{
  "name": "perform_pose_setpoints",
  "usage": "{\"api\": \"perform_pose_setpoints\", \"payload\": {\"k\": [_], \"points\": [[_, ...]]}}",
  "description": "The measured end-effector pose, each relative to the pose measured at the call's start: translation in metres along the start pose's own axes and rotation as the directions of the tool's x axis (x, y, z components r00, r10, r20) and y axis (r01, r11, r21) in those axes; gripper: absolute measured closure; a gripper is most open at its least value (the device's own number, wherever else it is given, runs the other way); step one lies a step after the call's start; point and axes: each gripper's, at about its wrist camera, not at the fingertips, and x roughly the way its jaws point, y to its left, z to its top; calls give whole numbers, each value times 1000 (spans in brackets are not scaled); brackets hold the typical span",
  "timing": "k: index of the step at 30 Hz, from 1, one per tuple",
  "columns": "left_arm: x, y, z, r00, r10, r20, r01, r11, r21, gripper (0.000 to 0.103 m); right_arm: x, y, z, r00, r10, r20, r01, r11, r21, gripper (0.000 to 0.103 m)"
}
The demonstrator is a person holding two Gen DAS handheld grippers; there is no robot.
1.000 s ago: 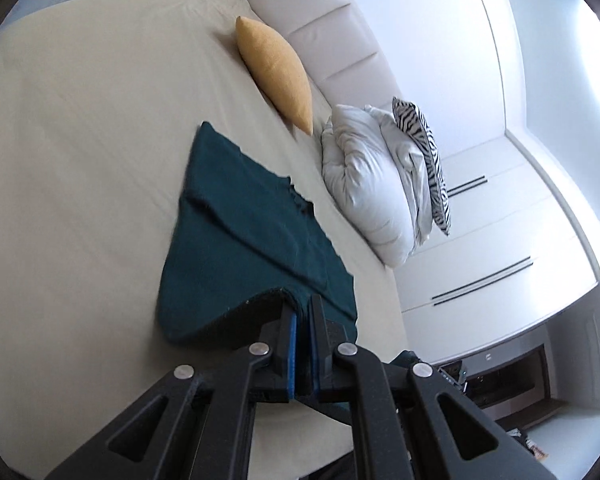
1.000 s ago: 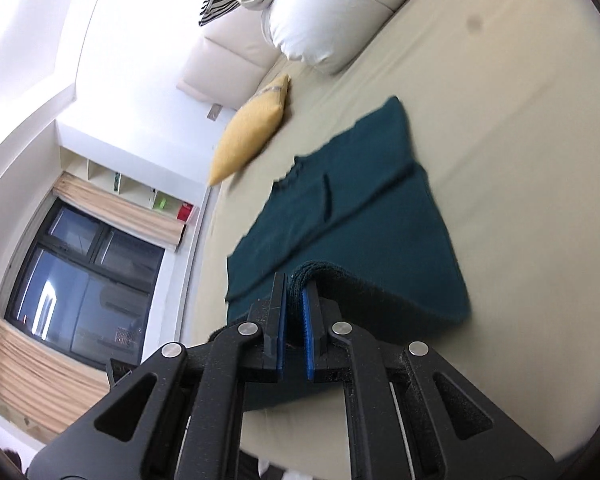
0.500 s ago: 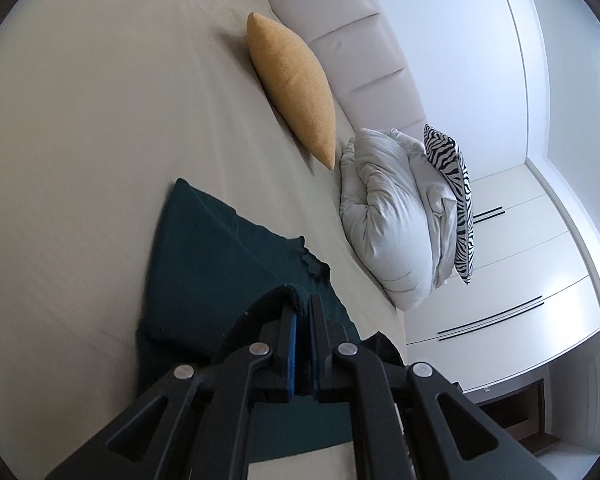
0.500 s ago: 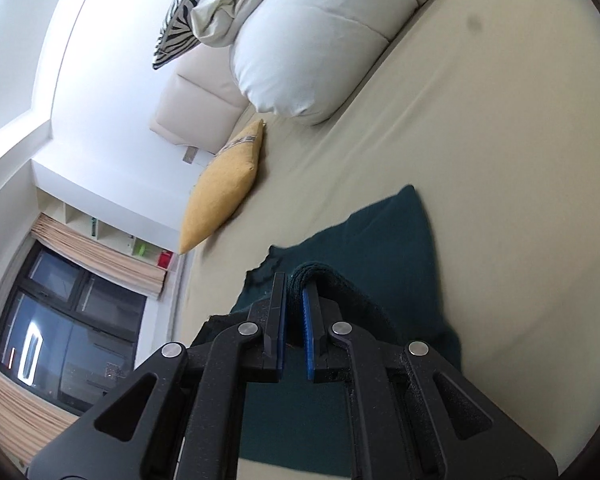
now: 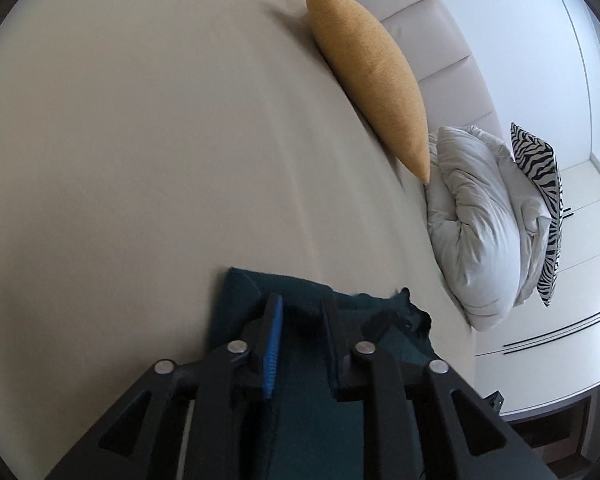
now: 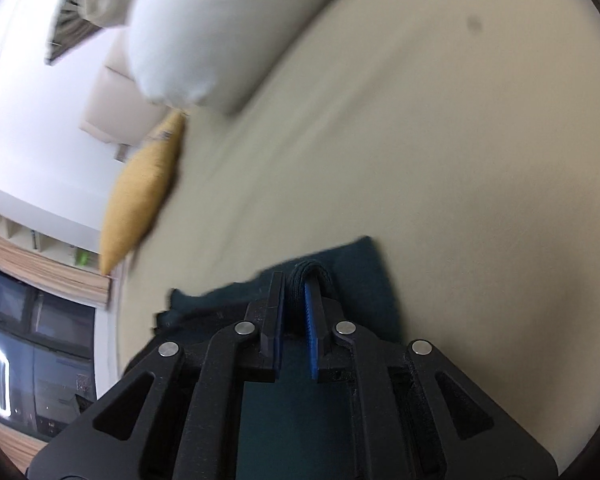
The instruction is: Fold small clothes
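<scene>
A dark teal garment [image 5: 380, 316] lies folded on the beige bed sheet [image 5: 140, 160], mostly hidden under both grippers. My left gripper [image 5: 302, 304] hangs low over it. Its jaws are opening and stand apart; the cloth lies beneath them and the blue pad [image 5: 274, 336] presses on nothing. In the right wrist view the garment [image 6: 364, 276] shows its far corner. My right gripper [image 6: 299, 280] has a rolled fold of the teal cloth pinched between its pads, with the jaws just starting to open.
A yellow cushion [image 5: 372, 76] leans on the padded headboard [image 5: 432, 32]. Beside it sit a bunched white duvet [image 5: 476, 224] and a zebra-striped cushion [image 5: 540, 200]. White cabinets [image 5: 560, 340] stand past the bed. A dark window [image 6: 32, 352] is at the lower left in the right wrist view.
Both grippers moved forward and down, carrying the garment's near edge over onto its far part. The left gripper went from shut on the cloth to apart. The right still pinches its fold.
</scene>
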Motion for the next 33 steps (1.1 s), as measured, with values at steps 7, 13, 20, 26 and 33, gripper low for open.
{"api": "perform_pose_setpoints", "payload": {"k": [7, 13, 20, 26, 33], "points": [[-49, -23, -19, 994, 8, 106, -20, 994, 106, 62, -12, 20, 0, 996, -21, 90, 30, 995, -98, 44], [-44, -71, -57, 980, 131, 149, -175, 924, 339, 54, -27, 64, -19, 991, -61, 118, 88, 968, -235, 43], [-44, -47, -81, 956, 234, 179, -284, 895, 345, 54, -1, 75, -51, 987, -136, 80, 156, 925, -347, 44], [-51, -24, -97, 948, 265, 176, -310, 895, 322, 54, 13, 74, -64, 979, -171, 115, 204, 882, -426, 45], [-51, -24, -121, 940, 287, 184, -339, 849, 407, 78, 3, 65, -81, 973, -191, 129, 229, 844, -484, 45]]}}
